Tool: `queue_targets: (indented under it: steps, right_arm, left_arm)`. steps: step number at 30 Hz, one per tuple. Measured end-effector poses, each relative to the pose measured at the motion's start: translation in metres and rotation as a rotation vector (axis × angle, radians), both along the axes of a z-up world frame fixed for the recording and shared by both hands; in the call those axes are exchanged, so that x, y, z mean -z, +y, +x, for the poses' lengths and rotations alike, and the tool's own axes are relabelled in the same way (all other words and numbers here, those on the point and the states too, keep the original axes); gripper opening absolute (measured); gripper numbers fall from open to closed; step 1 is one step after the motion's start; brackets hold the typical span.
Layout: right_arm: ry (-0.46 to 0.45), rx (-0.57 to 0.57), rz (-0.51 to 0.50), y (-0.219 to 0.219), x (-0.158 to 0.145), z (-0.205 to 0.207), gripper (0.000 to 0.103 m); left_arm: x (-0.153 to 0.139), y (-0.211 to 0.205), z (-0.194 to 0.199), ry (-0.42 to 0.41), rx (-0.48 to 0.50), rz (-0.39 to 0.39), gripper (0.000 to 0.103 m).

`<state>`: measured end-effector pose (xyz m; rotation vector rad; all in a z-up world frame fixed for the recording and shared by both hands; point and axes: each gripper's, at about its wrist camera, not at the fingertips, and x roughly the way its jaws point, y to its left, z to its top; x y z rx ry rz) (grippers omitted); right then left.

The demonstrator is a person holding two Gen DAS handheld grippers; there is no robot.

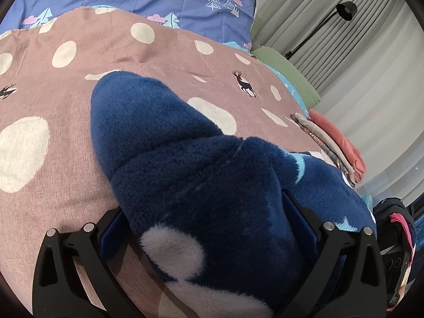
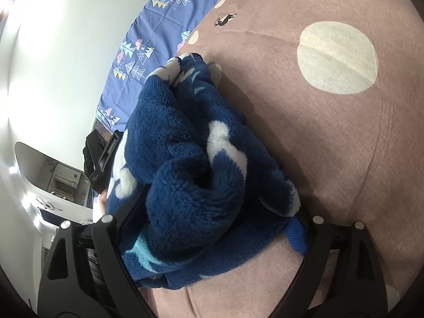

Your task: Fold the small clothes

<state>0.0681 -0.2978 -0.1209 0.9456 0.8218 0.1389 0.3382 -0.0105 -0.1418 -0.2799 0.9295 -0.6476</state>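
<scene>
Bed with brown cream-dotted cover point(image 1: 164, 53) | fluffy navy fleece garment with white patches point(image 1: 185, 159) bunched on cover | left gripper point(image 1: 209, 228) jaws clamped on its fleece | right gripper point(image 2: 212, 228) jaws seemingly gripping fleece, contact partly hidden | folded clothes stack point(image 1: 336, 143) near bed edge

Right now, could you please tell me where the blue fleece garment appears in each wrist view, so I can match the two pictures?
Left wrist view: the blue fleece garment fills the centre and lower middle, running down between the left gripper fingers.
Right wrist view: the garment lies bunched left of centre, reaching into the right gripper.
Shared landmark: the brown spotted bedcover with its deer print.
</scene>
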Motion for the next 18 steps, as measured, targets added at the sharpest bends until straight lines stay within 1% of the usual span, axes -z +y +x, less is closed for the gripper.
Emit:
queue_targets:
  steps: [3,6,8,12,13,14,15,16,17,18]
  right_arm:
    - [0.01,0.025,0.032,-0.003,0.001,0.0,0.091]
    - [0.025,0.078,0.078,-0.006,0.001,0.002,0.097]
    - [0.033,0.101,0.079,-0.005,0.001,0.005,0.101]
    - [0.022,0.115,0.063,-0.003,0.001,0.006,0.101]
    - [0.015,0.114,0.057,-0.003,0.001,0.006,0.097]
    - [0.0,0.116,0.051,-0.004,0.0,0.004,0.086]
    - [-0.016,0.117,0.052,-0.005,0.0,0.003,0.079]
    - [-0.039,0.116,0.047,-0.006,-0.001,0.001,0.069]
    - [-0.058,0.117,0.023,-0.005,-0.004,-0.001,0.059]
    - [-0.085,0.11,-0.024,-0.002,-0.009,-0.004,0.056]
  left_arm:
    - [-0.001,-0.001,0.002,-0.003,0.011,0.007,0.102]
    - [-0.002,-0.005,0.009,0.001,0.023,0.024,0.102]
    - [-0.002,-0.008,0.012,0.0,0.025,0.036,0.102]
    - [-0.002,-0.014,0.016,-0.025,0.037,0.053,0.102]
    - [-0.003,-0.014,0.016,-0.034,0.036,0.05,0.102]
    - [-0.003,-0.014,0.014,-0.05,0.036,0.049,0.102]
    - [-0.003,-0.014,0.012,-0.063,0.035,0.046,0.102]
    - [-0.004,-0.013,0.01,-0.079,0.036,0.036,0.099]
    - [-0.006,-0.013,0.008,-0.091,0.043,0.022,0.09]
    - [-0.009,-0.012,0.004,-0.105,0.042,0.014,0.085]
